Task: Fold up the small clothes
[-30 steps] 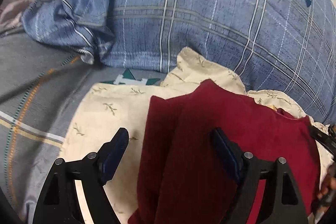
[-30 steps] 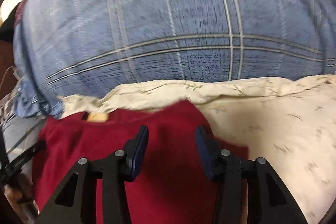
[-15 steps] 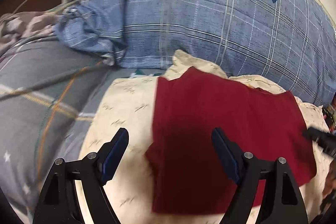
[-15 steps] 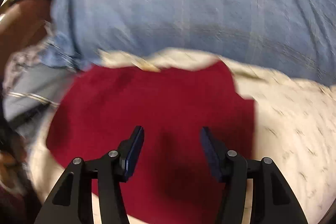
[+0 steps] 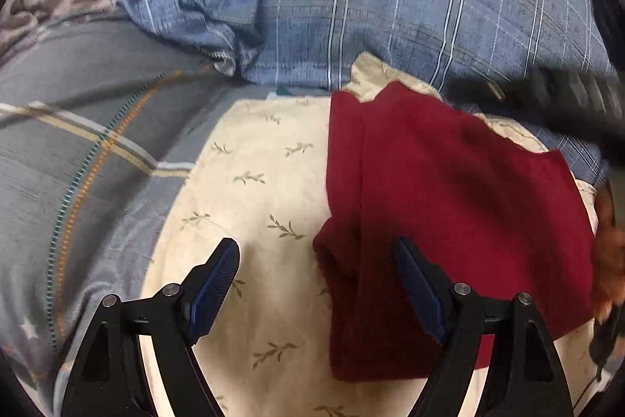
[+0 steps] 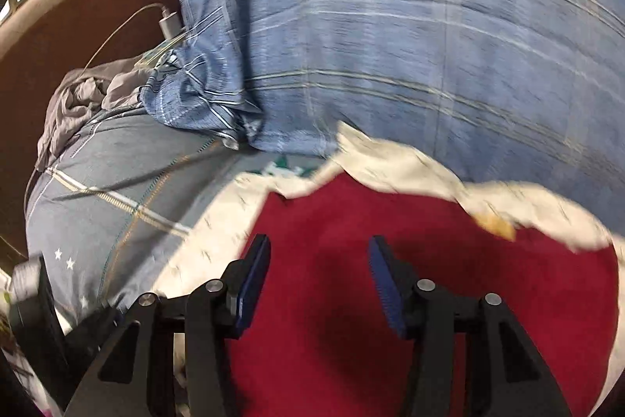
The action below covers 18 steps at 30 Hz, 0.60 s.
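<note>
Left wrist view: both grippers hang over a folded dark red garment (image 5: 461,206), gripping nothing.

Spread wide, the left gripper (image 5: 318,290) straddles the garment's left edge, one finger over red, the other over the cream leaf-print cloth (image 5: 250,182) beneath. The right gripper (image 6: 318,276), jaws closing on nothing, hovers above the garment's middle. Behind lies a blue plaid pillow (image 5: 390,6).
</note>
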Each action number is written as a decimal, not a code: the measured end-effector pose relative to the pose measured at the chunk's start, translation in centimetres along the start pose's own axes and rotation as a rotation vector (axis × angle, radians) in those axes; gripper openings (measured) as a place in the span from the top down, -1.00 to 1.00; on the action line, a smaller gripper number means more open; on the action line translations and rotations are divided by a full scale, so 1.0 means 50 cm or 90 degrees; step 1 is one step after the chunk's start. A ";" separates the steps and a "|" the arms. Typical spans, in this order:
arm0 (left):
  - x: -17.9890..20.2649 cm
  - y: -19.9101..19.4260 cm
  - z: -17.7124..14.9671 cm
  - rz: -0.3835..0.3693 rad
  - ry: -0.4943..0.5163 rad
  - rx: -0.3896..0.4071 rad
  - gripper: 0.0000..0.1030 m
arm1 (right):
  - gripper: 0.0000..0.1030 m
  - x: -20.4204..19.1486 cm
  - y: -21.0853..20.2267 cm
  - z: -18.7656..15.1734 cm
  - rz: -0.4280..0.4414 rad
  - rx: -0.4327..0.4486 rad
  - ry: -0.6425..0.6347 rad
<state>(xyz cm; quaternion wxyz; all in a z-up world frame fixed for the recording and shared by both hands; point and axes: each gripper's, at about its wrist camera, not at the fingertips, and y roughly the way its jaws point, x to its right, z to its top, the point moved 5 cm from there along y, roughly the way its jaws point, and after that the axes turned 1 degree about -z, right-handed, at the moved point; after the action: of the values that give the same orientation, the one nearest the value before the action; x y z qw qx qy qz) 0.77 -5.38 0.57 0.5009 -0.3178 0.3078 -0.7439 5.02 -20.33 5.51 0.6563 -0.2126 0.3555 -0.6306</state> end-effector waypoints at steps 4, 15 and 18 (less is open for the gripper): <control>-0.015 0.036 0.009 -0.030 -0.032 -0.028 -0.65 | -0.05 -0.011 0.091 0.041 -0.009 -0.059 0.031; -0.027 0.047 0.018 -0.057 -0.064 -0.039 -0.71 | 0.74 -0.011 0.192 0.034 -0.039 -0.099 0.038; -0.029 0.048 0.021 -0.060 -0.074 -0.035 -0.71 | 0.75 -0.012 0.205 0.036 -0.036 -0.091 0.041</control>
<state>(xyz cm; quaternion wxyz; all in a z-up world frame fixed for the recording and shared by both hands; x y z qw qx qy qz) 3.34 -4.88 -0.89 0.4733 -0.3884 0.2833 -0.7382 13.31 -18.90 -0.63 0.6092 -0.2485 0.4147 -0.6286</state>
